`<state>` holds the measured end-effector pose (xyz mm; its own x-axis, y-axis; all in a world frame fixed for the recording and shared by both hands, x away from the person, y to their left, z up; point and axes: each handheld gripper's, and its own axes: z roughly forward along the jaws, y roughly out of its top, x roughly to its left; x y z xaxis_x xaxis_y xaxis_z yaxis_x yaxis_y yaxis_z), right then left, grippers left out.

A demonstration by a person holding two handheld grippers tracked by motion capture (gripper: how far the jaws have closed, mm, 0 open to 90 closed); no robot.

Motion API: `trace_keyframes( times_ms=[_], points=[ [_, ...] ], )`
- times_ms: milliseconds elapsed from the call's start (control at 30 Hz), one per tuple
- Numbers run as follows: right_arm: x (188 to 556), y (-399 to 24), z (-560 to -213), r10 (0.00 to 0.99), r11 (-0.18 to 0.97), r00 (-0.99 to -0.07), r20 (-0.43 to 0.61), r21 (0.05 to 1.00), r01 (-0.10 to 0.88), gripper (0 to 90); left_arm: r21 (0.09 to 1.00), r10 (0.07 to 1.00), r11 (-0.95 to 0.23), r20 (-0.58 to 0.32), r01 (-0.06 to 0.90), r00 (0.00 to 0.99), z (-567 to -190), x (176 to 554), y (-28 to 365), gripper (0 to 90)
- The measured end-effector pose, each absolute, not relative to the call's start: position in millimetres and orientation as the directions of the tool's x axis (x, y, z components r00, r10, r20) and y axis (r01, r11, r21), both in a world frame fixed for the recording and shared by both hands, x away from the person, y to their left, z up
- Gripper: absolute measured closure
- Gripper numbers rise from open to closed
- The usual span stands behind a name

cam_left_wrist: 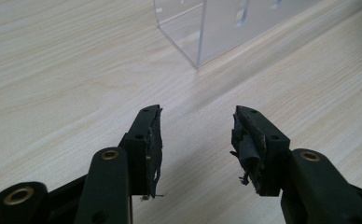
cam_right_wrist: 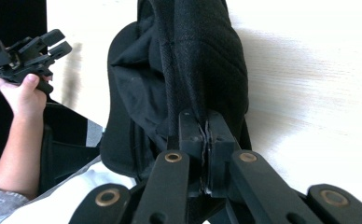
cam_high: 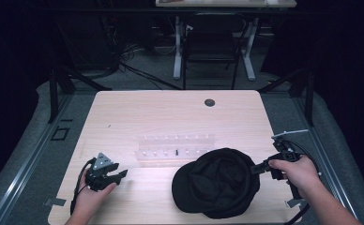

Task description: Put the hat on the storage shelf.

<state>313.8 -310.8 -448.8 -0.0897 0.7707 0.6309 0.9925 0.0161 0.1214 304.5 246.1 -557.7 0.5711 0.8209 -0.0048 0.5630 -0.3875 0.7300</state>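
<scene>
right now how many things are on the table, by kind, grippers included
black cap: 1
clear plastic rack: 1
handheld grippers: 2, the left gripper open, the right gripper shut on the cap's edge
total: 4

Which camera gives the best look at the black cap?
The high view: the whole cap lies on the table, its edge pinched by the right gripper. The right gripper view shows only clamped fabric close up; the left gripper view misses it.

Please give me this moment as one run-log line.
right hand-held gripper: shut on cap edge | left hand-held gripper: open, nothing between | clear rack: behind cap
</scene>
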Motion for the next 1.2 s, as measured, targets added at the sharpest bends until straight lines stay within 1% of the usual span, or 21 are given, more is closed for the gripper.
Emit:
trace_keyframes(
  times_ms=[133,333,367,400,467,500,533,567,700,733,800,833,900,1100,1200],
  points=[
    [313.8,-309.3,-442.8,0.759,0.026,-0.099,0.643,0.122,0.992,88.0,0.730,0.821,-0.387,-0.005,0.563,0.571,-557.8,304.4,246.0,52.4],
    [313.2,-298.5,-425.2,0.770,0.026,-0.107,0.629,0.137,0.990,88.0,0.729,0.819,-0.390,-0.005,0.562,0.574,-557.7,304.5,245.9,52.4],
    [314.0,-298.3,-421.6,0.774,0.050,-0.128,0.620,0.142,0.989,88.0,0.729,0.819,-0.390,-0.005,0.562,0.574,-557.8,304.5,245.8,52.4],
    [314.0,-298.3,-421.6,0.774,0.050,-0.128,0.620,0.142,0.989,88.0,0.729,0.819,-0.390,-0.005,0.562,0.574,-557.8,304.5,245.8,52.4],
    [312.6,-291.3,-414.3,0.778,0.009,-0.102,0.620,0.150,0.989,88.0,0.730,0.819,-0.387,-0.009,0.563,0.574,-557.9,304.4,245.6,52.4],
    [313.5,-289.7,-404.7,0.786,0.049,-0.128,0.604,0.146,0.988,88.0,0.730,0.817,-0.392,-0.004,0.560,0.577,-557.6,304.6,245.9,52.4],
    [313.5,-289.7,-404.7,0.786,0.049,-0.128,0.604,0.146,0.988,88.0,0.730,0.817,-0.392,-0.004,0.560,0.577,-557.6,304.6,245.9,52.4],
    [314.3,-287.0,-396.2,0.787,0.073,-0.147,0.599,0.145,0.987,88.0,0.730,0.817,-0.392,-0.004,0.560,0.577,-557.7,304.6,246.0,52.4],
    [313.8,-280.2,-387.1,0.793,0.057,-0.147,0.591,0.167,0.984,88.0,0.731,0.818,-0.388,-0.007,0.561,0.575,-557.6,304.3,246.0,52.4],
    [314.5,-279.6,-383.4,0.798,0.078,-0.160,0.581,0.163,0.984,88.0,0.728,0.816,-0.390,-0.010,0.563,0.578,-557.2,304.2,246.2,52.4],
    [314.1,-276.4,-377.9,0.803,0.070,-0.156,0.575,0.169,0.983,88.0,0.729,0.816,-0.390,-0.010,0.563,0.578,-557.1,304.1,246.3,52.4],
    [314.7,-276.1,-371.5,0.801,0.102,-0.179,0.571,0.164,0.981,88.0,0.729,0.816,-0.389,-0.010,0.563,0.578,-557.0,304.1,246.3,52.4],
    [313.5,-273.7,-367.0,0.801,0.082,-0.169,0.575,0.174,0.981,88.0,0.729,0.816,-0.389,-0.010,0.563,0.577,-557.2,304.2,246.3,52.4],
    [312.6,-274.1,-353.4,0.795,0.089,-0.182,0.579,0.186,0.978,88.0,0.728,0.814,-0.392,-0.010,0.563,0.580,-557.3,304.2,245.8,52.4],
    [311.8,-276.2,-345.0,0.776,0.078,-0.181,0.605,0.193,0.978,88.1,0.727,0.814,-0.393,-0.009,0.563,0.581,-557.5,304.3,245.9,52.4]
  ],
)
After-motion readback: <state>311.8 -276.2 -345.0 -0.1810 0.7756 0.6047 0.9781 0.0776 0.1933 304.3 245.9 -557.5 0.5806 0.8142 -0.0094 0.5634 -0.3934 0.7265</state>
